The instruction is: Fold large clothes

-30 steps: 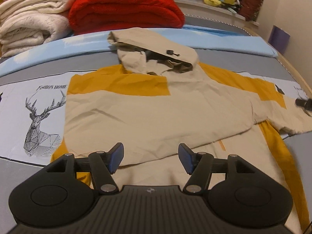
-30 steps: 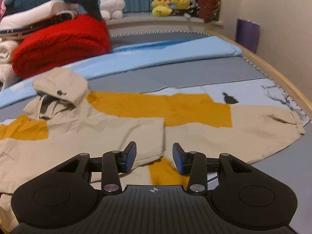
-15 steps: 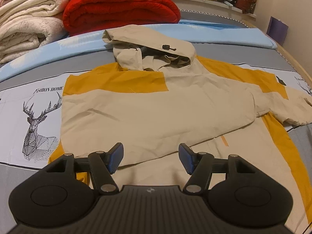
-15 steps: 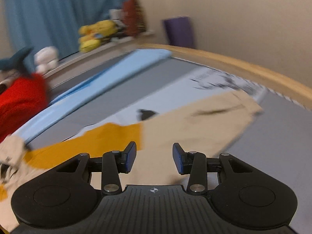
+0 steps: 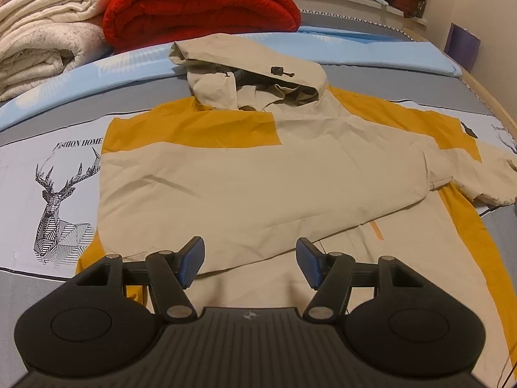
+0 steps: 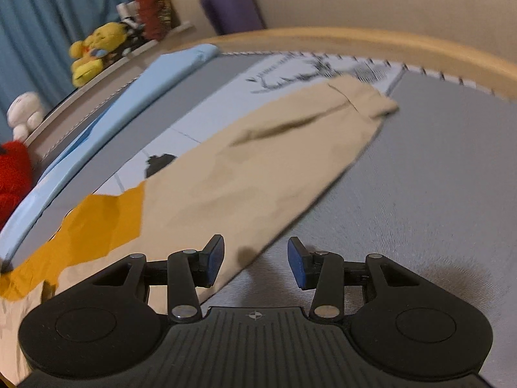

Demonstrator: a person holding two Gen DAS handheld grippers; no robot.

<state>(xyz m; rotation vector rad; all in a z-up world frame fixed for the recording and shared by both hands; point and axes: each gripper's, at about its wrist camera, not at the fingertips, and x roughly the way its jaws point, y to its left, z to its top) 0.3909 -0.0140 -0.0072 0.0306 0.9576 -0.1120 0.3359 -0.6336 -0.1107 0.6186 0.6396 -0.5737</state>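
A beige and mustard hooded jacket (image 5: 245, 174) lay spread across the bed (image 5: 38, 129), filling the middle of the left wrist view. Its hood (image 5: 252, 71) pointed toward the top of the frame, and one sleeve (image 5: 226, 194) was folded across the body from the left side toward the right. The left hand-held gripper (image 5: 250, 260) sat at the bottom centre of that view with its blue-padded fingers (image 5: 190, 262) spread apart and nothing between them, the jacket's lower part lying beneath.

In the right wrist view, the jacket's other sleeve (image 6: 258, 168) stretched flat from the lower left toward the upper right, its cuff (image 6: 371, 100) ending near the wooden bed edge (image 6: 387, 45). The right hand-held gripper (image 6: 255, 263) was at the bottom centre, fingers apart and holding nothing, just over the sleeve's lower border where it met the grey sheet (image 6: 420, 194).

A folded red blanket (image 5: 200, 3) and stacked cream blankets (image 5: 45, 32) lay at the upper left of the left wrist view. A deer print (image 5: 61, 200) marked the bedsheet at the left. Yellow plush toys (image 6: 93, 51) sat on a ledge at the upper left of the right wrist view.
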